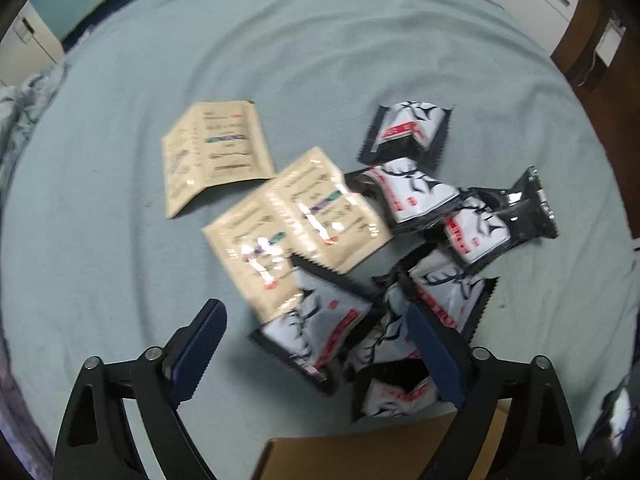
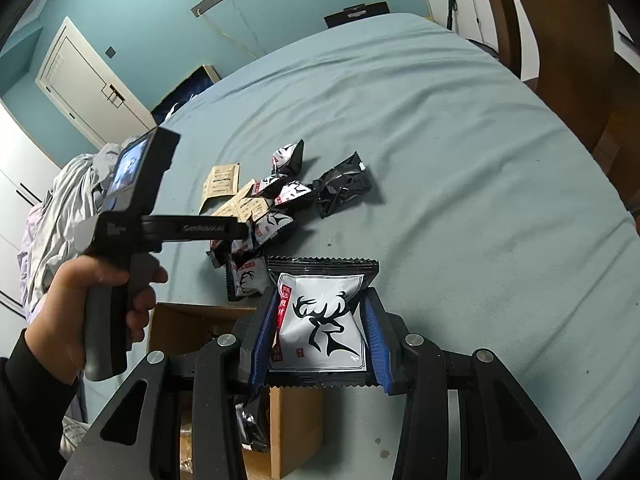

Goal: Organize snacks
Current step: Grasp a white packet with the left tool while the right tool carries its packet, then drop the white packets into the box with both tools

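Snack packet with a deer print [image 2: 320,328], white face and black serrated ends, sits pinched between my right gripper [image 2: 322,334] pads, long axis running along the fingers toward 12 o'clock, top seam sticking out past the fingertips. Just below it at 7 o'clock is the cardboard box [image 2: 296,432], open-topped, with at least one dark packet already inside; I judge the held packet needs only a short shift down and left to drop in, so the right hand is the nearer one for that. In the left wrist view, my left gripper [image 1: 316,344] is spread wide and holds nothing; a box edge [image 1: 360,452] shows at 6 o'clock between its arms. Directly ahead of its fingers, the nearest deer packet [image 1: 320,332] lies flat on the teal bedsheet [image 1: 120,240], long axis slanting toward 1 o'clock, roughly in line with the open gap. Beyond it, the remaining black-and-white packets [image 1: 420,196] lie heaped from 1 to 3 o'clock, some overlapping. Three beige sachets [image 1: 218,148] lie at 11 to 12 o'clock, two overlapping, one apart. The image is motion-blurred, so print detail is unreadable. From the right view, my left hand [image 2: 92,312] grips its handle at 9 o'clock. Sorting looks early to midway: most packets are still on the sheet.
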The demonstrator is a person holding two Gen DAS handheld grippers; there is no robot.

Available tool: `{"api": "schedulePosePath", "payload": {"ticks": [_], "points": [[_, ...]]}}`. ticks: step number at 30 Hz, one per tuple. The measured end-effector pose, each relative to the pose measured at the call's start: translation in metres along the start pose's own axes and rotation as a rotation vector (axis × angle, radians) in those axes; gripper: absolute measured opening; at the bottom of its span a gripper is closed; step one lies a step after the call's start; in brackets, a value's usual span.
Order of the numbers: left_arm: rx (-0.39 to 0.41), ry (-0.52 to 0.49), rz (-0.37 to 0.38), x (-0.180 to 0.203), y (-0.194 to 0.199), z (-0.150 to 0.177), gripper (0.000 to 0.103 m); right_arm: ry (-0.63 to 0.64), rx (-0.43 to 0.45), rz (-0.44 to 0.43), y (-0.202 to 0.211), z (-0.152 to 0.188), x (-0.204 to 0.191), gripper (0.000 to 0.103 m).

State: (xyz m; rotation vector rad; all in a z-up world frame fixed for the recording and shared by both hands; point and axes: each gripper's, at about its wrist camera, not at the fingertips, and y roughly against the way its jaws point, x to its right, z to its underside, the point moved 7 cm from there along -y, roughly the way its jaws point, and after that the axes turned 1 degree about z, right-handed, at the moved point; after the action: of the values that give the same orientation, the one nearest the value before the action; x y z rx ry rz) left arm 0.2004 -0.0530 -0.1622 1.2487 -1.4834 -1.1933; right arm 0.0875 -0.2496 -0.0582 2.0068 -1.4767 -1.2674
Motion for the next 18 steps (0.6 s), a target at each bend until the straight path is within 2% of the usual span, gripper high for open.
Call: {"api": "schedulePosePath", "payload": {"ticks": [3,4,6,9,10,14,18], "points": [[-0.065,0.066,0.134,0.003,-0.013,0.003,0.071,0.002,-0.001,0.002,-0.001,0.001,-0.001,0.04],[-0.082,0.1,0.164,0.001,-0.017,0.005,0.062,0.001,-0.001,0.004,-0.002,0.001,-0.001,0.04],[-0.1,0.167,0.198,-0.007,-0.021,0.01,0.051,-0.002,0.003,0.011,-0.001,0.0,0.0,0.04],[-0.086,0.198,0.212,-0.014,-0.013,0.016,0.039,-0.01,0.009,0.022,0.0,0.002,0.002,0.04],[-0.077,0.204,0.22,-0.016,-0.009,0.018,0.023,-0.016,0.009,0.024,0.0,0.002,0.003,0.04],[-0.012,0.195,0.202,-0.026,0.027,0.027,0.023,-0.029,-0.001,0.025,-0.002,0.003,0.002,0.04],[0.085,0.139,0.182,-0.034,0.078,0.046,0.022,-0.04,0.002,0.028,0.002,0.004,0.003,0.04]]}}
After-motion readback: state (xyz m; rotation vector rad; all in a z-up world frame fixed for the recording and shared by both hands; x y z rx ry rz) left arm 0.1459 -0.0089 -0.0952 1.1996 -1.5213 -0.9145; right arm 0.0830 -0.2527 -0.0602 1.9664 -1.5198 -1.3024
